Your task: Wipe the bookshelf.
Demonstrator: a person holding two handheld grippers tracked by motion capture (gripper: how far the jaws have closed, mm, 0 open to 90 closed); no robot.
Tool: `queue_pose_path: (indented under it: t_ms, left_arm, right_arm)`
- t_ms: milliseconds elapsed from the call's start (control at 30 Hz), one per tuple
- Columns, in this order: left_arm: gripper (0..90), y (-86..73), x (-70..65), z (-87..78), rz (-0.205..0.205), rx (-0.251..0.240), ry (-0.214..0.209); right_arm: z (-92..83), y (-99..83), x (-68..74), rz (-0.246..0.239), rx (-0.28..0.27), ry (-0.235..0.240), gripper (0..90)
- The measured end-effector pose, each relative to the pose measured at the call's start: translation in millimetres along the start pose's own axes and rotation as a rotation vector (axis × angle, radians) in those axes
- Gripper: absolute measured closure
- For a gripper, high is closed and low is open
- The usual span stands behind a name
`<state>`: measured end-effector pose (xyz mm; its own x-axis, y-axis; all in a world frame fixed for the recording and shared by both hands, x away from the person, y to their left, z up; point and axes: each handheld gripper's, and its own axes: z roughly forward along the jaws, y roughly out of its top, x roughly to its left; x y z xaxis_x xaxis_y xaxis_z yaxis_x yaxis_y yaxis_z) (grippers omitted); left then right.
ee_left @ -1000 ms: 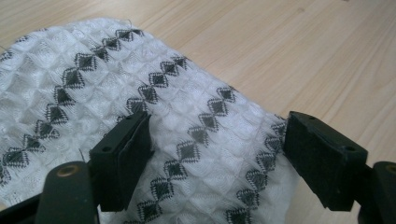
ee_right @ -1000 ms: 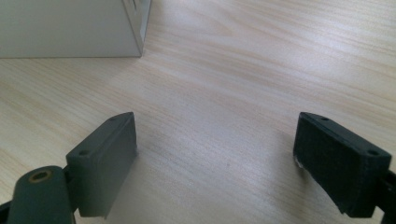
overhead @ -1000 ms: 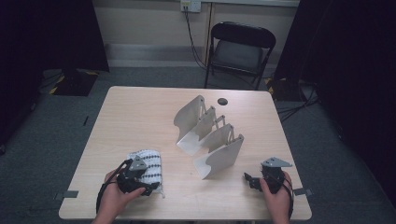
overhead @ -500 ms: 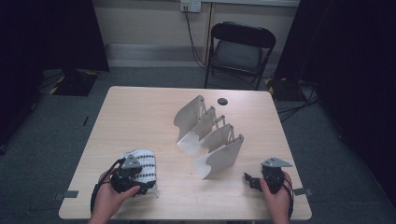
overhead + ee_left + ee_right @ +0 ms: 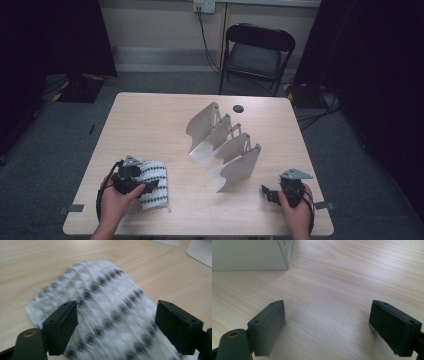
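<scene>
- The wooden table (image 5: 150, 120) carries everything, and both grippers are low over its near edge.
- The white rack (image 5: 225, 145), made of several curved plates standing in a row, is in the middle of the table. It is ahead of the right gripper and to its left, well apart from it; from the left gripper it is ahead and to the right.
- The white cloth with rows of dark spots (image 5: 152, 182) lies flat on the table, directly under and in front of the left gripper. In the left gripper view the cloth (image 5: 110, 312) is blurred and spreads between the two jaws.
- The left gripper (image 5: 150, 186) has its jaws wide; they have just been opening, and the pads do not press the cloth.
- The right gripper (image 5: 265, 192) also has wide jaws, with bare table (image 5: 332, 290) between them.
- A small dark round thing (image 5: 238, 108) lies far behind the rack.
</scene>
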<state>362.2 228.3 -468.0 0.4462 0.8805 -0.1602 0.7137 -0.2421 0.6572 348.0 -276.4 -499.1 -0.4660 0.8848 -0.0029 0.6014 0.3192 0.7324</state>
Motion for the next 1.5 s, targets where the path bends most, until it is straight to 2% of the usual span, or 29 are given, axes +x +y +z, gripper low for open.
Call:
queue_pose_path:
  t_ms: [167, 233, 267, 300, 333, 367, 400, 433, 467, 500, 533, 567, 633, 700, 867, 1067, 1267, 1500]
  left_arm:
    - [17.8, 10.3, 2.6, 19.5, -0.038, 0.035, 0.018]
    - [17.8, 11.4, 1.7, 27.6, -0.034, 0.046, 0.041]
    - [16.8, 11.9, -0.1, 30.2, -0.01, 0.053, 0.047]
    - [15.5, 12.7, -2.9, 32.2, -0.002, 0.051, 0.058]
    - [16.1, 13.4, -4.8, 33.7, 0.028, 0.056, 0.07]
    - [18.3, 13.8, -7.6, 35.2, 0.073, 0.058, 0.079]
    - [22.7, 14.1, -9.8, 36.0, 0.097, 0.053, 0.07]
    - [26.4, 14.2, -11.3, 36.4, 0.101, 0.044, 0.067]
    - [29.6, 15.3, -11.5, 35.3, 0.121, 0.058, 0.059]
    - [34.7, 16.0, -12.7, 35.6, 0.133, 0.051, 0.041]
    - [41.9, 16.0, -12.7, 35.6, 0.133, 0.051, 0.041]
    - [49.6, 17.2, -13.9, 34.6, 0.177, 0.057, 0.0]
    - [65.6, 18.3, -17.5, 35.5, 0.197, 0.057, -0.039]
    - [71.1, 18.7, -22.3, 36.3, 0.237, 0.052, -0.057]
    - [73.3, 24.5, -43.7, 38.9, 0.347, 0.053, -0.141]
    - [73.3, 34.9, -70.2, 48.9, 0.405, 0.046, -0.228]
    - [73.6, 46.2, -95.7, 57.0, 0.476, 0.049, -0.279]
    - [70.5, 52.7, -119.3, 70.8, 0.525, 0.045, -0.315]
  right_arm:
    - [0.0, 0.1, -0.2, 0.0, 0.001, 0.001, 12.7]
    - [0.2, 0.3, -0.5, -0.002, 0.001, 0.004, 12.6]
    - [0.2, 0.3, -0.5, -0.003, 0.001, 0.004, 12.6]
    - [0.2, 0.3, -0.4, -0.002, 0.001, 0.004, 12.6]
    - [0.2, 0.3, -0.5, -0.002, 0.001, 0.005, 12.6]
    - [0.3, 0.4, -0.5, -0.003, 0.001, 0.005, 12.6]
    - [0.3, 0.4, -0.5, -0.003, 0.001, 0.005, 12.6]
    - [0.3, 0.4, -0.5, -0.003, 0.001, 0.005, 12.6]
    - [0.3, 0.4, -0.6, -0.003, 0.001, 0.006, 12.5]
    - [0.5, 0.5, -0.7, -0.004, 0.001, 0.006, 12.5]
    - [0.6, 0.7, -0.8, -0.004, 0.001, 0.007, 12.5]
    - [0.7, 0.7, -0.8, -0.005, 0.001, 0.007, 12.5]
    - [0.8, 0.9, -0.9, -0.005, 0.001, 0.007, 12.5]
    - [1.0, 1.1, -0.9, -0.004, 0.002, 0.007, 12.5]
    - [2.2, 2.2, -1.3, -0.005, 0.001, 0.008, 12.5]
    - [3.1, 3.1, -1.5, -0.005, 0.003, 0.008, 12.5]
    - [3.8, 3.7, -1.7, -0.007, 0.002, 0.01, 12.4]
    - [3.9, 3.7, -1.7, -0.007, 0.002, 0.01, 12.5]
